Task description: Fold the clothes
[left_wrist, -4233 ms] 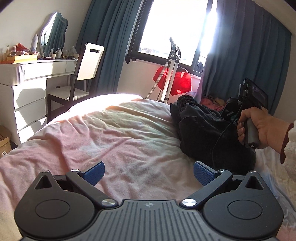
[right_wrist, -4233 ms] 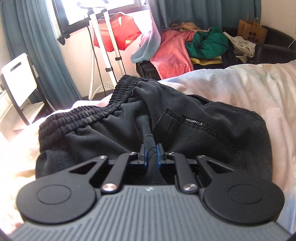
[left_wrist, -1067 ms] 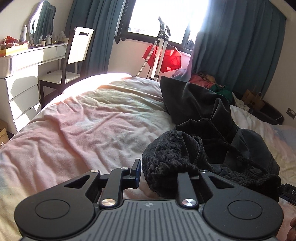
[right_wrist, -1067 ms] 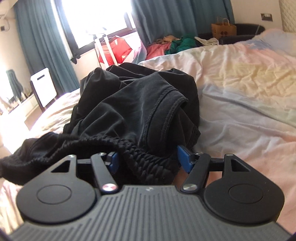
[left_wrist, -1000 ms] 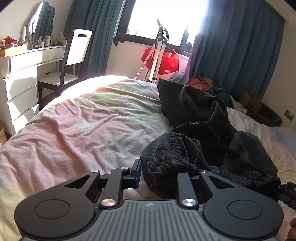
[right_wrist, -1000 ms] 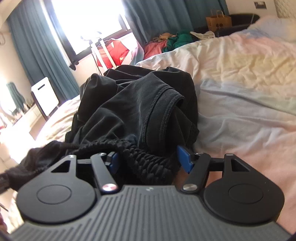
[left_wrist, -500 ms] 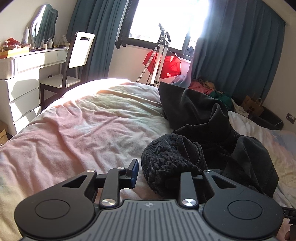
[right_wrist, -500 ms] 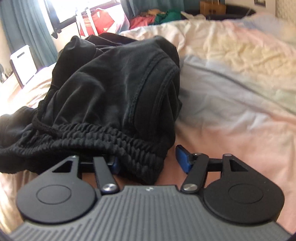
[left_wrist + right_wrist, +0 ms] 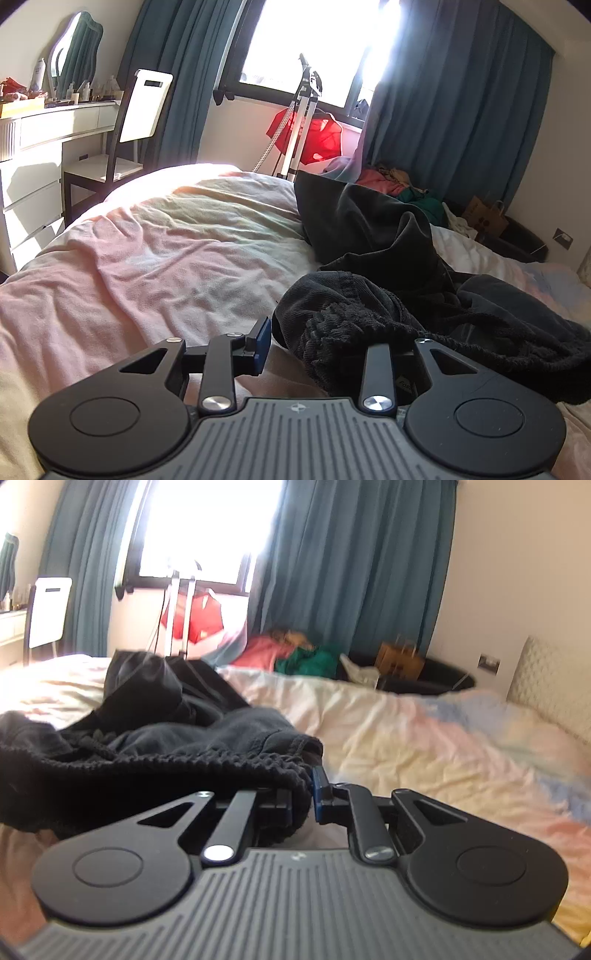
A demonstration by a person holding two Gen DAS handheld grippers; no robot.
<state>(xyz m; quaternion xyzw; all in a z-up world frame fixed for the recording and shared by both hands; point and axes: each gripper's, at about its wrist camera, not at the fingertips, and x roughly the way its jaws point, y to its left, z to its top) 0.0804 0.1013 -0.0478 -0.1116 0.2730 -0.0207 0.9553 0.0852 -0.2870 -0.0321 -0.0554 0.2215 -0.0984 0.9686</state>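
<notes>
Black and crumpled, the trousers (image 9: 373, 236) lay on the pastel duvet (image 9: 147, 258) of the bed, their ribbed elastic waistband (image 9: 343, 328) bunched nearest the cameras and the rest of the cloth heaped toward the window. The left gripper (image 9: 325, 350) had its jaws partly apart around one end of the waistband; the blue pad of its left finger stood clear of the cloth, while the right finger was buried under it, so a firm hold could not be told. The right gripper (image 9: 303, 801) was drawn narrow, pinching the other end of the waistband between its blue pads. Beyond the bed stood teal curtains (image 9: 354, 565), a white chair (image 9: 146, 107) and a pile of coloured clothes (image 9: 295, 657).
</notes>
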